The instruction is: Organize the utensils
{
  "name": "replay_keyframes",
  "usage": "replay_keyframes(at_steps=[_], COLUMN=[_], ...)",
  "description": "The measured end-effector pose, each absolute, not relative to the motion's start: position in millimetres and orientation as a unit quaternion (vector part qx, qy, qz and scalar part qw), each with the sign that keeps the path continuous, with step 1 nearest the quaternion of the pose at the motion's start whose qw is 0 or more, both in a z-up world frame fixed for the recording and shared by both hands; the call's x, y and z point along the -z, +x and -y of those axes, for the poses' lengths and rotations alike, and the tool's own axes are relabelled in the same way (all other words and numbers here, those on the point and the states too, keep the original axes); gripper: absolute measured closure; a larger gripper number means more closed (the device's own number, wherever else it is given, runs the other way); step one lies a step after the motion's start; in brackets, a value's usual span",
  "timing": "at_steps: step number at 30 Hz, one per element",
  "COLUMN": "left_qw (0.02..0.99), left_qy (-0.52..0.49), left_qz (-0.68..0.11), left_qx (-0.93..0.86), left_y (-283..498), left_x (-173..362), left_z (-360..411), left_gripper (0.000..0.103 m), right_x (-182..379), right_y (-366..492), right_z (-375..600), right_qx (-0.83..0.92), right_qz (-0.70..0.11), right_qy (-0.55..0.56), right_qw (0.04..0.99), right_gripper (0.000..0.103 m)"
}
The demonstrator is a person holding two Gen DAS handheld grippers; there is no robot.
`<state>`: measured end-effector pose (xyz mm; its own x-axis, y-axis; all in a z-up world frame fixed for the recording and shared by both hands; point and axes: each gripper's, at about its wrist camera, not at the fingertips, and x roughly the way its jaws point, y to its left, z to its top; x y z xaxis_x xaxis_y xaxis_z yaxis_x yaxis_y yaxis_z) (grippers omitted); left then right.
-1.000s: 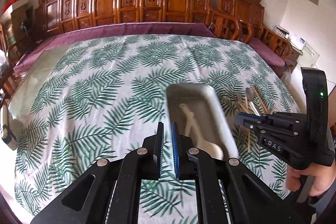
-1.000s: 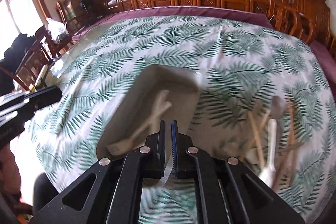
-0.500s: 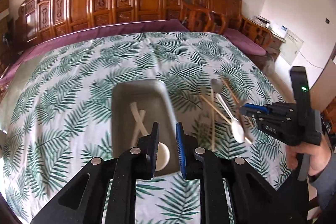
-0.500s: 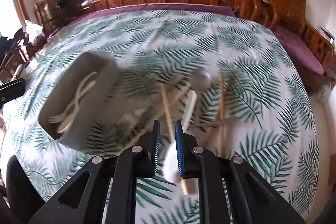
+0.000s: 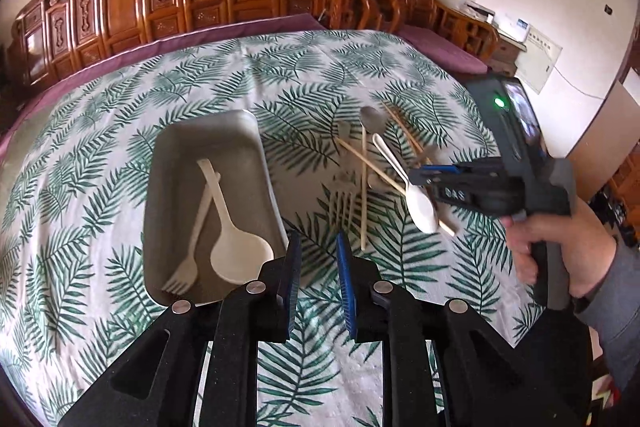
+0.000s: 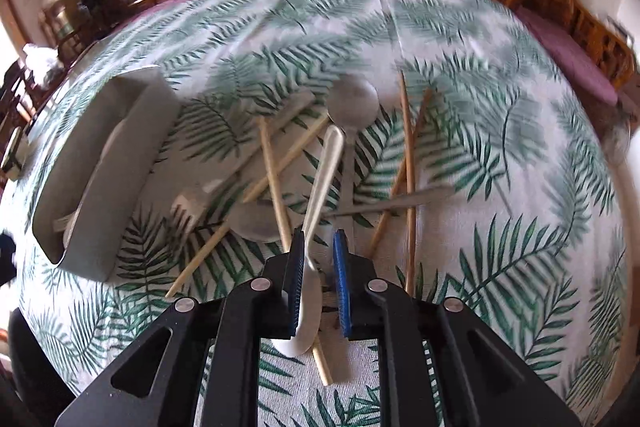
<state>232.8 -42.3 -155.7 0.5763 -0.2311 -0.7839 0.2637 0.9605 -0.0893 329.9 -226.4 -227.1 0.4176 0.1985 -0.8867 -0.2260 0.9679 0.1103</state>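
A grey tray (image 5: 208, 119) on the leaf-print cloth holds a white fork (image 5: 192, 239) and a white spoon (image 5: 236, 251). To its right lies a heap of utensils: a metal spoon (image 5: 372, 119), chopsticks (image 5: 364, 187), a pale fork (image 5: 344, 205) and a second white spoon (image 5: 420, 207). My left gripper (image 5: 318, 251) hangs open over the cloth beside the tray's near right corner, with nothing between its fingers. My right gripper (image 5: 416, 175) is low over the heap. Its jaws stand slightly apart around the white spoon (image 6: 328, 163), and the pads do not press it.
The tray (image 6: 112, 163) lies left of the heap in the right wrist view. A second metal spoon (image 6: 256, 219) and crossed chopsticks (image 6: 408, 155) lie under and around the white spoon. A hand (image 5: 560, 247) holds the right gripper. Carved wooden chairs line the table's far edge.
Both grippers' jaws have gone from shut to slightly apart. Both have moved right, from the tray toward the heap. The right one has come down over the white spoon.
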Motion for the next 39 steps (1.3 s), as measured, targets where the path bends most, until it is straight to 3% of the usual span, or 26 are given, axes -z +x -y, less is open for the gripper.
replay_keyframes(at_steps=[18,21,39], left_qw=[0.882,0.881,0.869], left_qy=[0.021,0.022,0.017], left_qz=[-0.451,-0.453,-0.475], left_qx=[0.137,0.135,0.14], left_y=[232,233,262], left_x=[164,166,194], left_z=[46,47,100], left_gripper=[0.086,0.086,0.086], right_x=[237,237,186], right_y=[343,338,271], right_z=[215,216,287], right_qx=[-0.151,-0.154,-0.169], right_qz=[-0.555,-0.55,-0.496], right_qy=[0.02,0.02,0.018], right_qw=[0.818,0.82,0.851], right_gripper=[0.087,0.095,0.096])
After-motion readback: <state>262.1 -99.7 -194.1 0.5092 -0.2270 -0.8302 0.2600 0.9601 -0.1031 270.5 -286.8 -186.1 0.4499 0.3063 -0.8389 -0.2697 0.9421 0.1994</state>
